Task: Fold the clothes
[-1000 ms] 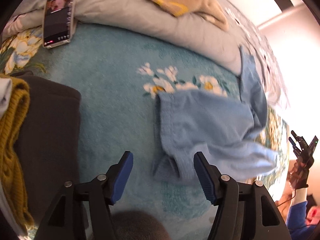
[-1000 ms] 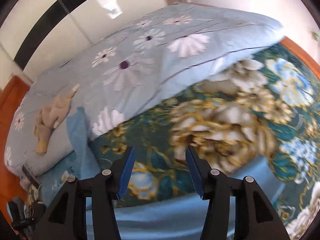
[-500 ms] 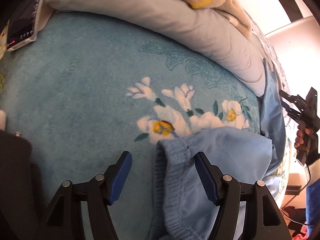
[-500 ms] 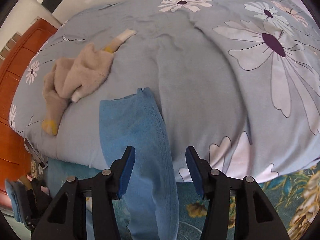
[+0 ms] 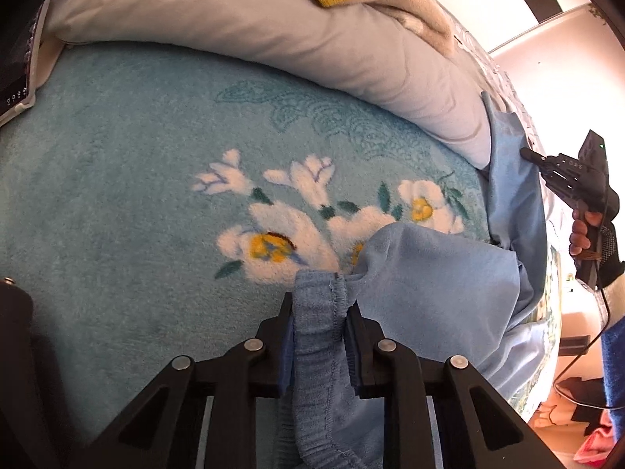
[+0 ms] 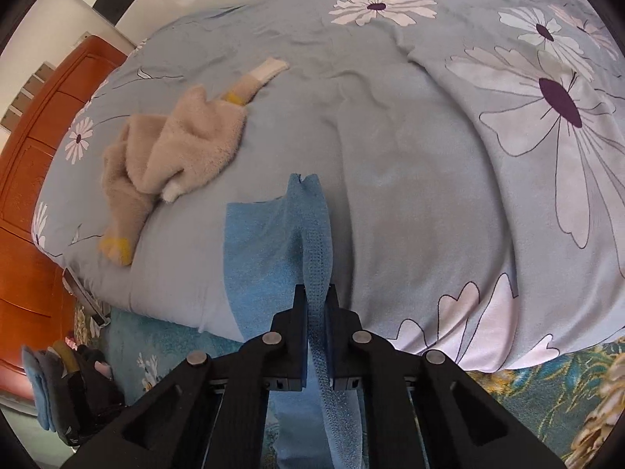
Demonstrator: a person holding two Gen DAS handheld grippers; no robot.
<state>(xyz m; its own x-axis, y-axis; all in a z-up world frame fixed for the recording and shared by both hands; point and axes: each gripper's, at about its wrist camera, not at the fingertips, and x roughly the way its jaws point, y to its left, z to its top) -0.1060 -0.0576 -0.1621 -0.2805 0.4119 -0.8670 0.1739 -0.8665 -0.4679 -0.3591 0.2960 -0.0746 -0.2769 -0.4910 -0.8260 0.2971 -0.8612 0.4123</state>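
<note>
- Your left gripper [image 5: 318, 306] has its jaws clamped on the ribbed hem of the light blue garment [image 5: 437, 273]; the cloth bunches between the pads and hangs out below them.
- Your right gripper [image 6: 315, 305] is pinched tight on another ribbed edge of the same garment [image 6: 269, 242], jaws nearly together with the fabric strip running up to 12 o'clock.
- The garment lies on the teal floral blanket [image 5: 117, 195] and drapes up onto the grey flowered duvet [image 6: 429, 176], stretched between your two grips.
- No containers in either view.
- Left view only: your right gripper at 3 o'clock, held in your hand [image 5: 582, 234], and a phone [image 5: 15, 78] at the 9–10 o'clock edge.
- Right view only: a beige fleece garment [image 6: 172, 148] on the duvet at 10 o'clock, orange wooden furniture [image 6: 35, 156] at 9 o'clock, a pile of dark clothes [image 6: 74, 387] at 8 o'clock.
- The beige garment shows in the left view just as a sliver at 12 o'clock.
</note>
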